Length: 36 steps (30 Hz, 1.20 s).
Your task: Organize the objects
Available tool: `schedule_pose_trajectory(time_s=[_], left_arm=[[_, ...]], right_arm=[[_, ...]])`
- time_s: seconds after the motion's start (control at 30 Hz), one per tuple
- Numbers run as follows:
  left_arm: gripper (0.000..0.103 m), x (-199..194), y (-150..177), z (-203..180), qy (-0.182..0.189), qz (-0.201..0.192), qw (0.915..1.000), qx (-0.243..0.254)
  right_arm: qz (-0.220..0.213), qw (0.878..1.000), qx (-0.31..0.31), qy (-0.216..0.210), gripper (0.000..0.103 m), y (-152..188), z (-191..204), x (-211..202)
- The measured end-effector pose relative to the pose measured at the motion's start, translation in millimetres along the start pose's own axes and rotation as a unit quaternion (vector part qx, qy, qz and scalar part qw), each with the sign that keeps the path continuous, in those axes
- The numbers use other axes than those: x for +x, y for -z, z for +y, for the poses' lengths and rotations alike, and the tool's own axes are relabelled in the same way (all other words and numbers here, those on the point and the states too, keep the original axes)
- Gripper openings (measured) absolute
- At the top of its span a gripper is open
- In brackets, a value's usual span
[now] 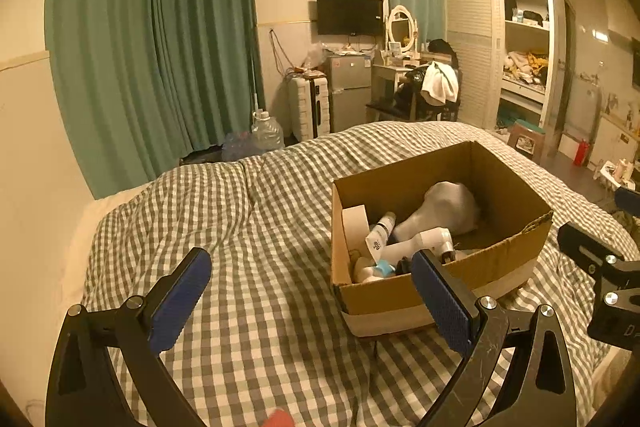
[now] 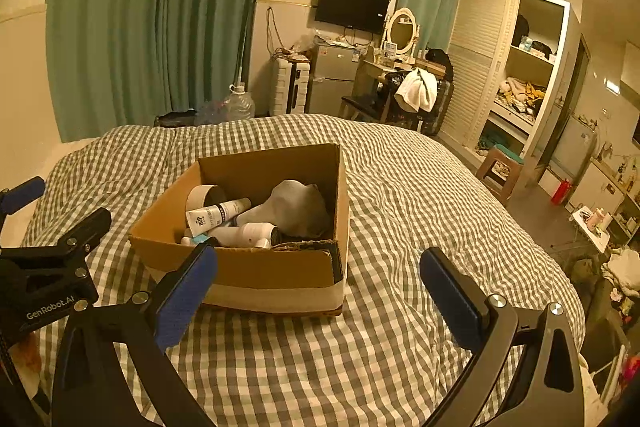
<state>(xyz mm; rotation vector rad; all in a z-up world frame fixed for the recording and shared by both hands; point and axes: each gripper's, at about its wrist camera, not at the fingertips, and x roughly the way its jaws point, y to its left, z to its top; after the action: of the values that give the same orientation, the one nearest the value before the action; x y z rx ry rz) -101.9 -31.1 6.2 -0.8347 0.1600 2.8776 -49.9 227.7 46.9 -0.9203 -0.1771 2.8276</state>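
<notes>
Blue-padded fingers (image 1: 180,301) of my left tool (image 1: 316,301) fill the bottom of the left wrist view, spread wide with nothing between them, hovering over the checked duvet (image 1: 248,227) on the bed. Just past the right-hand finger sits the open cardboard box (image 1: 500,259), resting on the duvet. Inside it I can see a white tube (image 1: 379,233) with dark lettering, a white bottle (image 1: 424,242) lying on its side, a pale grey pouch-like thing (image 1: 448,207) towards the back, and a roll of tape (image 1: 354,225) against the left wall. My right tool's black frame (image 1: 608,275) pokes in at the right edge.

From the right wrist view, my right tool (image 2: 320,285) is also wide open and holding nothing, above the duvet (image 2: 400,195). Its left finger (image 2: 186,301) overlaps the near wall of the box (image 2: 280,271), which sits ahead and slightly left. Here the tube (image 2: 218,215), the bottle (image 2: 250,233), the pouch (image 2: 292,207) and the tape roll (image 2: 206,197) lie inside. My left tool's frame (image 2: 52,267) shows at the left edge.
</notes>
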Motion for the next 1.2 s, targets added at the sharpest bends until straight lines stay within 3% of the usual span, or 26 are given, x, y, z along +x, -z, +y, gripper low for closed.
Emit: schedule_pose_trajectory(time_s=[1.2], left_arm=[[0.103, -12.6, 0.1, -7.6, 0.002, -0.011, 0.9999, -0.001]], right_arm=[[0.009, 1.0, -0.005, -0.011, 0.101, 1.2, 4.5, -1.7]])
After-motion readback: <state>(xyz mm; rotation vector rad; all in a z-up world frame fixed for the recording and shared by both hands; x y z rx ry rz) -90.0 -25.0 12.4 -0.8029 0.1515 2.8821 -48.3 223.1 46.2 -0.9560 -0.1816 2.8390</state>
